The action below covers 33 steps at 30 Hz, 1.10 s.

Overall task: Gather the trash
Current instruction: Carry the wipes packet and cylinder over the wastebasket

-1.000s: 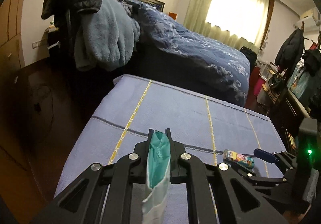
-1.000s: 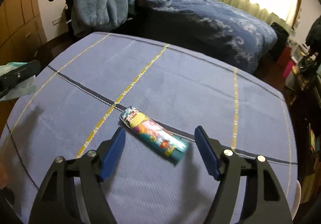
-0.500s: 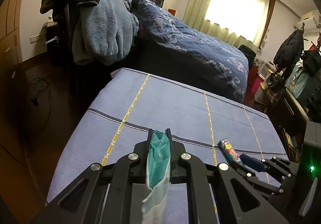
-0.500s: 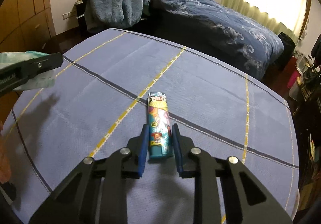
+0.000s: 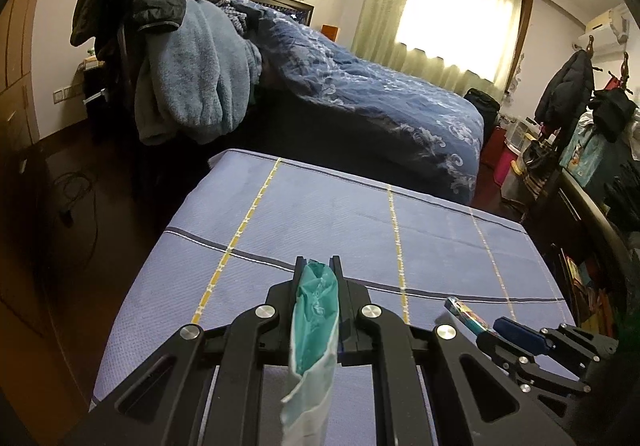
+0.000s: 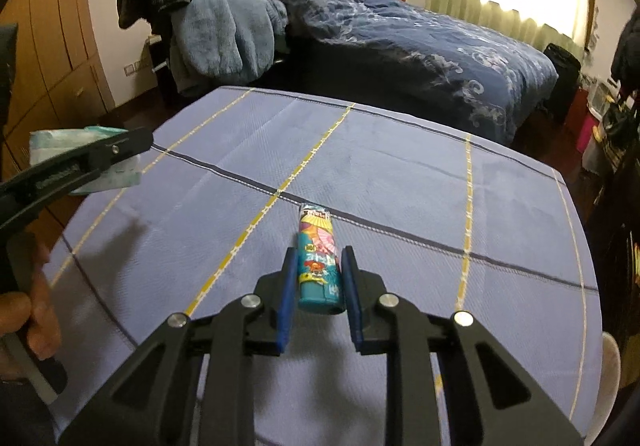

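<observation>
Blue woven cloth with thin yellow and dark grid lines covers the worktop [image 6: 400, 174] in front of me, its weave finely ribbed and lying flat. In my right gripper [image 6: 318, 266] I have the colourful wrapper [image 6: 318, 258], a slim, glossy packet printed in teal, pink and yellow, with a flat crimped far end. It points straight away from me, its near half lying between the blue-padded fingers [image 6: 289, 286]; the far half sticks out past the tips over a dark stripe of the cloth. Those fingers have just been closing and now stand pinched against both long sides of the packet. From the left wrist view I see the same packet off to the right, angled above the cloth at the tip of that gripper.

My left gripper [image 5: 318, 266] is pressed tight on a teal plastic bag [image 5: 314, 310], thin, crinkled film that bunches between the black fingers [image 5: 340, 274] and trails back toward the camera, paling to a whitish edge. In the right wrist view it hangs beyond the left edge of the worktop, the bag showing pale green behind the black finger, well apart from the wrapper. A hand [image 6: 24, 322] grips that tool's handle at the lower left.

Beyond the worktop stands a bed [image 6: 420, 38] under a dark blue patterned quilt, with a fluffy blue-grey blanket [image 6: 224, 34] heaped beside it.
</observation>
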Motion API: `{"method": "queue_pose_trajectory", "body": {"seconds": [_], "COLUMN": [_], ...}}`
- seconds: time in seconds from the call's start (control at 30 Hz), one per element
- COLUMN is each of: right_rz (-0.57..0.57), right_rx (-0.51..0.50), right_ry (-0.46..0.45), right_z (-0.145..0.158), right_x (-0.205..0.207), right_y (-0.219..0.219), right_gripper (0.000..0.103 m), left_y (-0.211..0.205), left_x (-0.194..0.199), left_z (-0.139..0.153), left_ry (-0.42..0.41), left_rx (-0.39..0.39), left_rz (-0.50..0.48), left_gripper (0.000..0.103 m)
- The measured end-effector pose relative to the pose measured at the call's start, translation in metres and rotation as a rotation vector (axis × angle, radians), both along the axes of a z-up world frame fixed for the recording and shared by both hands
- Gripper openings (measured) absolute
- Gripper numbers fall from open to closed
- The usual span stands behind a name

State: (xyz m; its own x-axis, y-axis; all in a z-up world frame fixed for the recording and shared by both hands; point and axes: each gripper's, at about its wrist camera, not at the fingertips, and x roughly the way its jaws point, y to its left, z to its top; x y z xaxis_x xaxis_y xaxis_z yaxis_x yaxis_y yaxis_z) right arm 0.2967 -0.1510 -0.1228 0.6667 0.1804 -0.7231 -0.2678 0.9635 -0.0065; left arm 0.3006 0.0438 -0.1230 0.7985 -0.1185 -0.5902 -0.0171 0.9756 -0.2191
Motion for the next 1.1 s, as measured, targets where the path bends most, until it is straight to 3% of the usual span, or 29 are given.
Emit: {"method": "queue_pose_trajectory", "body": {"seconds": [0.43, 1.1], "right_rz": [-0.057, -0.237], "right_rx": [0.109, 0.171], "right_ry": [-0.070, -0.100], "right_z": [0.041, 0.040], "right_x": [-0.056, -0.119], "right_y": [-0.047, -0.153], "right_gripper": [0.023, 0.023], "left_y": [-0.044, -0.169], "left_x": [-0.024, -0.052], "left_z": [0.017, 0.040], "left_ry": [-0.029, -0.066], "left_rx": [0.041, 0.107], "left_rz": [-0.082, -0.306], "left_gripper": [0.011, 0.011]}}
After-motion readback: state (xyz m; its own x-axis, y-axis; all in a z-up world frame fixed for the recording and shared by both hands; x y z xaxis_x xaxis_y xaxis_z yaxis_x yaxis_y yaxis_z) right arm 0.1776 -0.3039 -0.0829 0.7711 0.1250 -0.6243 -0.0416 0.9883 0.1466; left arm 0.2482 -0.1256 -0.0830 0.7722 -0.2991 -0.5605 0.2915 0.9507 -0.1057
